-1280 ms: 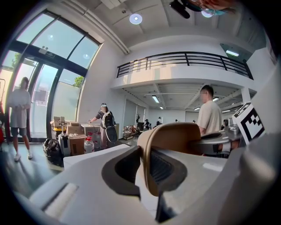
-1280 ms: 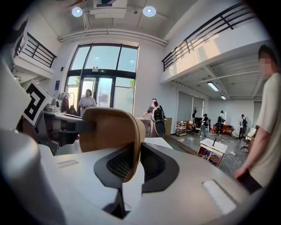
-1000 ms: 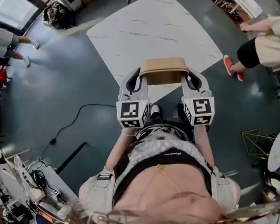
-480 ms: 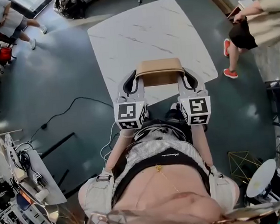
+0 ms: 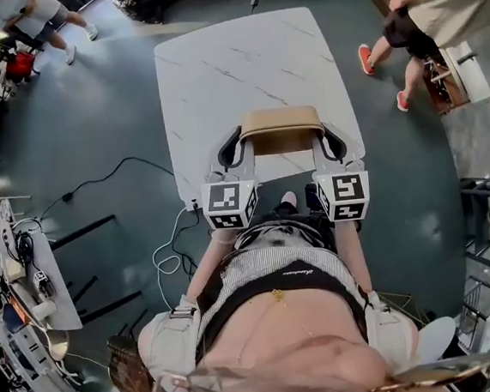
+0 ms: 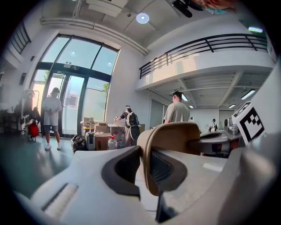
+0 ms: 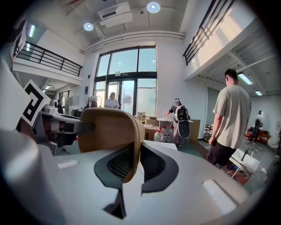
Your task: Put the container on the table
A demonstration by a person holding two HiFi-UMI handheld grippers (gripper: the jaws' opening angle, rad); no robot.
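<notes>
- Around the worktop, the room was a tall open hall with a dark grey floor (image 5: 95, 162), big windows (image 7: 127, 88) at the far end and a balcony rail (image 6: 206, 44) overhead. Other people (image 5: 433, 0) stood well apart from the worktop.
- On that floor stood the white, marble-patterned worktop (image 5: 241, 62). Its top was bare and its long side ran away from the person. A loose cable (image 5: 169, 254) lay on the floor just beside its near left corner.
- Over the near end of the worktop, as the head view showed it, hung the tan container (image 5: 281, 129), carried in front of the person's body. Its long axis ran crosswise, left to right, square to the worktop's length. Whether its base already touched the top could not be told from above.
- The left gripper (image 5: 240, 144) had its jaws closed on the container's left end wall, one jaw inside the rim and one outside. The left gripper view showed the wall pinched between them.
- The right gripper (image 5: 325, 136) gripped the right end wall in the same way, jaws clamped across the rim.
- The container therefore lay between the two grippers, with neither hand nearer than the other and the worktop ahead and below. By my judgement, the coming move called for both hands to sink together and level. They would then need to release evenly, so that the container did not tip.
</notes>
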